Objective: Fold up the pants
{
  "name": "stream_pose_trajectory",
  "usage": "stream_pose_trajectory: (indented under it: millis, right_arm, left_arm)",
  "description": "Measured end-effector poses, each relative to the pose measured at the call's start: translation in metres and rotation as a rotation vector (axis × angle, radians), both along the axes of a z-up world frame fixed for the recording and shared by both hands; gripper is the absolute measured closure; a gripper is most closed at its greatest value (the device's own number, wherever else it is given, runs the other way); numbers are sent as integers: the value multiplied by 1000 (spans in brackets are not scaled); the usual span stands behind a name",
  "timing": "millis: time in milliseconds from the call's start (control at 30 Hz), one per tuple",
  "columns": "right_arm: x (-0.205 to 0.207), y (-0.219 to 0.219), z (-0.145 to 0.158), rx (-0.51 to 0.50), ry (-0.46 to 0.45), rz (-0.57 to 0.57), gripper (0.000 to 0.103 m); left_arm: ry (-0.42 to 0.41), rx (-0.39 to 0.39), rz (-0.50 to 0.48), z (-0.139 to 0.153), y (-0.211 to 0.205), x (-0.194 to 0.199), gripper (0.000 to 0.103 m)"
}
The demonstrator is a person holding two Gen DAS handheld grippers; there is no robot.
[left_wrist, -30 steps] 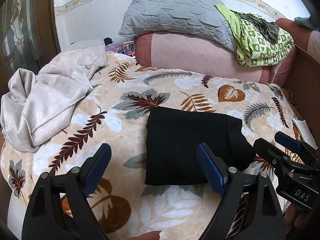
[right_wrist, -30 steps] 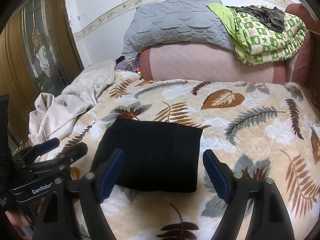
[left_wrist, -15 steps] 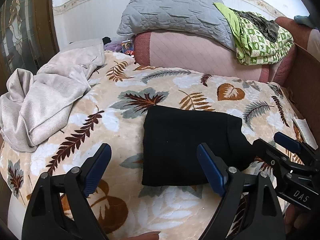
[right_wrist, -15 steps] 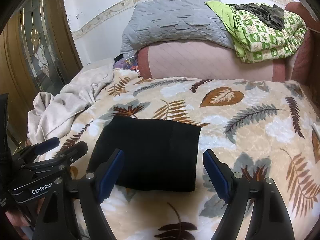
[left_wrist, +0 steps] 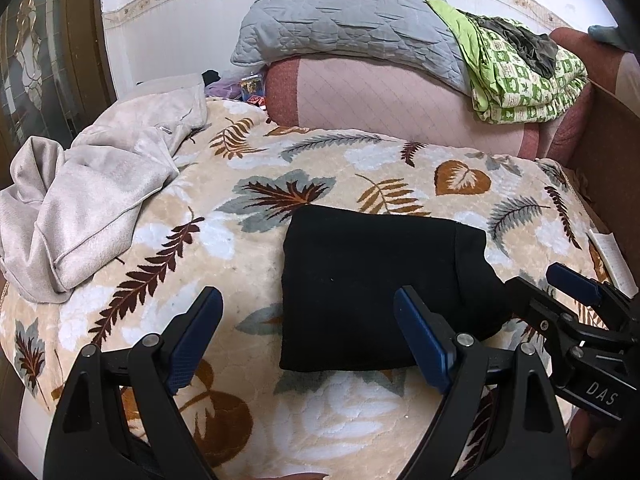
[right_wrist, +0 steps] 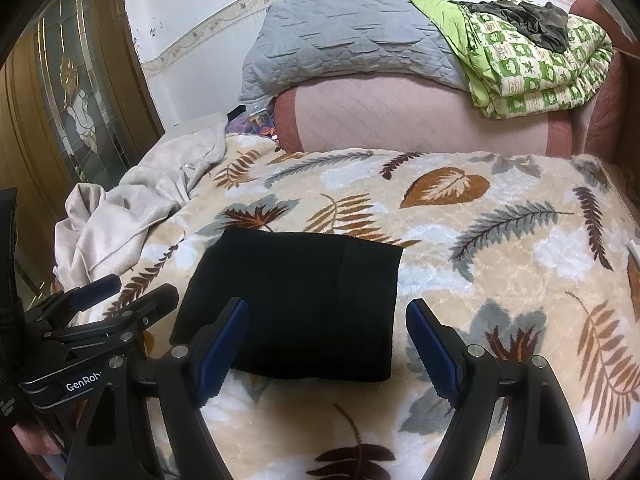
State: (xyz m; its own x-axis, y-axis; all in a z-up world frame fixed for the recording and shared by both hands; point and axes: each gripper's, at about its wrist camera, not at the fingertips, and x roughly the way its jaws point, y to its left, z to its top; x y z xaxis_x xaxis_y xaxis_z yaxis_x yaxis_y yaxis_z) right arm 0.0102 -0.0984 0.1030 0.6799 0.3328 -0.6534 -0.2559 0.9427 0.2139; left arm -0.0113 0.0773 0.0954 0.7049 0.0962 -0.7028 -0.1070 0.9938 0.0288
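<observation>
The black pants (left_wrist: 376,288) are already folded down into a compact rectangle and are laid flat on the leaf-print blanket (left_wrist: 360,168) of the bed, roughly mid-bed, with a darker band (probably the waistband) seen along the right side. The job looks pretty much done, or one last fold away at most.

The left gripper (left_wrist: 308,338) is held spread wide with nothing between its blue pads, hovering above the blanket at the near-left edge of the bundle. The right gripper (right_wrist: 326,346) is spread wide and empty too, poised over the near edge of the pants, not touching as far as can be told.

Handling-wise: the fabric is judged to be soft, light and limp, so no shape will be held if it's lifted by one point. If another fold is wanted, all layers at the near corners should be pinched together, otherwise only the top layer gets peeled up. The plush blanket underneath could be snagged by accident. A rumpled beige garment (left_wrist: 88,200) is lying well off to the left.
</observation>
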Motion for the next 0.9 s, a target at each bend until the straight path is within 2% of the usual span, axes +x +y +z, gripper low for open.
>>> stream_pose_trajectory:
  millis: [900]
  right_arm:
    - [2,7,-5,2,15,18,21]
  left_arm:
    - [9,4,-1,-4,0,1,15]
